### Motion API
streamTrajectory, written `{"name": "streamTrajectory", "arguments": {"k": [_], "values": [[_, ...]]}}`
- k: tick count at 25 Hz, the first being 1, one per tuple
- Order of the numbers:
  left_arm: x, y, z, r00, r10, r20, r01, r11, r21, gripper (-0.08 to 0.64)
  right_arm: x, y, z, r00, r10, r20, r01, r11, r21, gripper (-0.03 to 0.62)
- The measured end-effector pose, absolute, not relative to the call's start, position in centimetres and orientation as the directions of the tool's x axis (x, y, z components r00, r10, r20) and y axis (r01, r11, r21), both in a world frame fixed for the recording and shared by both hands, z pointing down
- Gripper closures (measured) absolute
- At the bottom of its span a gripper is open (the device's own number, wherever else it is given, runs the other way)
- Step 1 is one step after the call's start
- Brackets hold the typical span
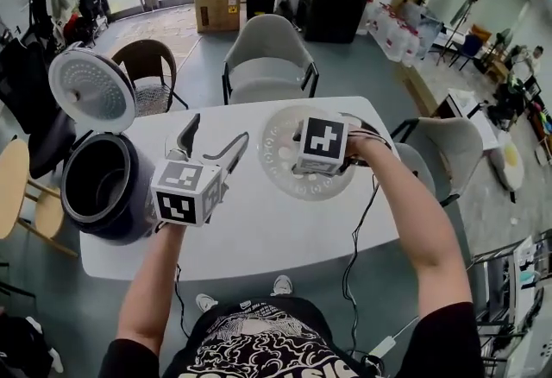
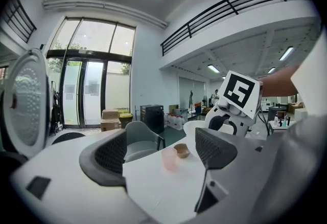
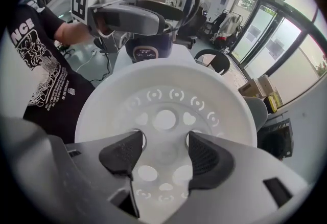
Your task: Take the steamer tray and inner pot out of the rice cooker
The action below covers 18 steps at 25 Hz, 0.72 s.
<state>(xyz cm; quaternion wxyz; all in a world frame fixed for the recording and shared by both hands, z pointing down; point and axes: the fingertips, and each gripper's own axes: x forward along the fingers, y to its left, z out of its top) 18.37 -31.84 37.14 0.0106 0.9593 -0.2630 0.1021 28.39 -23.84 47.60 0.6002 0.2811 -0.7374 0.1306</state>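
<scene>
The rice cooker (image 1: 121, 211) stands at the table's (image 1: 259, 238) left edge, mouth clear from above — its raised lid (image 1: 90, 90) walls off the far side. Bare tabletop lies between it and the steamer tray (image 1: 280, 152), which the right gripper (image 3: 163, 141) clamps mid-table. The left gripper (image 1: 210, 141) hangs over that gap, jaws apart. Chairs (image 1: 267, 57) line the far edge.

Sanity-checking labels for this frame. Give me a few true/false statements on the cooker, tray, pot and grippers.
1. The lid of the rice cooker stands open. True.
2. The steamer tray sits inside the cooker. False: it is out, over the table, with the right gripper pinching its centre.
3. The left gripper is open and empty. True.
4. The inner pot stands on the table. False: it appears to be in the cooker.
</scene>
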Motion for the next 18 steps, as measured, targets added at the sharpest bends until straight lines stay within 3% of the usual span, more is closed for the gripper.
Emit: {"name": "streamTrajectory", "arguments": {"k": [18], "values": [[44.9,-22.3,48.1,0.853,-0.421,0.309,-0.442,-0.897,-0.004,0.150,53.8,-11.5,61.9,-0.146,-0.203,0.968,-0.736,0.677,0.030,0.293]]}}
